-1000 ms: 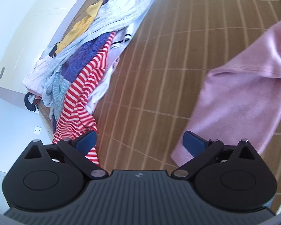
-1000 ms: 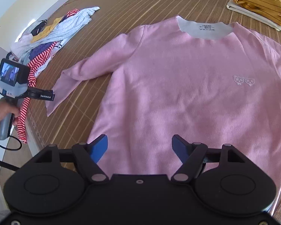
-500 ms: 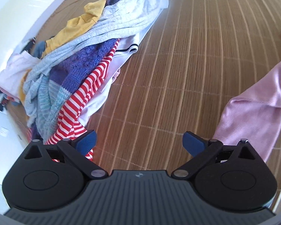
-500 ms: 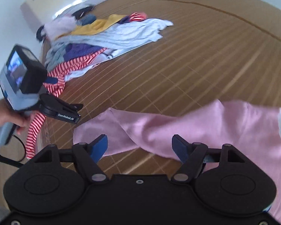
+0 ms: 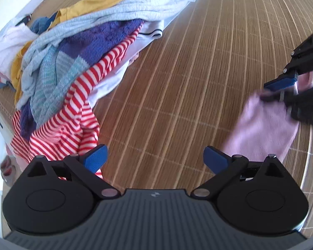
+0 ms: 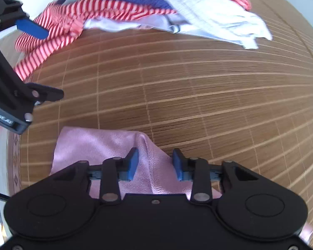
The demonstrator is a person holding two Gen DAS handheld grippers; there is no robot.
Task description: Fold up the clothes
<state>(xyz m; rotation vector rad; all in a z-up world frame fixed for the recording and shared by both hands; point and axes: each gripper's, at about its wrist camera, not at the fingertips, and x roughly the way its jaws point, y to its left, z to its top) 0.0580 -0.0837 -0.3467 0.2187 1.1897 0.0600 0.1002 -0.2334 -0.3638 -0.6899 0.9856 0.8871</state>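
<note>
Over on the left there's a heap of unfolded clothes [image 5: 73,52] dumped on the bamboo mat [image 5: 187,73]: a yellow top at the back, a pale grey knit draped across, a purple and light blue sweater under that, and a red-and-white striped shirt [image 5: 73,108] spilling down toward the near edge of the mat. A white piece pokes out from beneath the pile on the mat side.

The left gripper [image 5: 155,159] hangs over bare mat with its blue pads spread wide apart and nothing between them. Its left pad sits just above the hem of the striped shirt, though I can't tell if it touches.

Moving right, the pink sweater's sleeve [image 5: 263,129] lies on the mat, well apart from the heap, with open mat between the two. The cuff end is flat and the rest is bunched upward.

At the far right the right gripper [image 6: 155,164] is down on that sleeve. Its jaws are closing, and a raised ridge of pink fabric stands between the two blue pads. From its own camera a small gap shows on either side of the ridge, so the pads don't seem to be pressing it yet. The rest of the pink sweater [image 6: 89,145] runs back underneath the gripper body, out of sight
</note>
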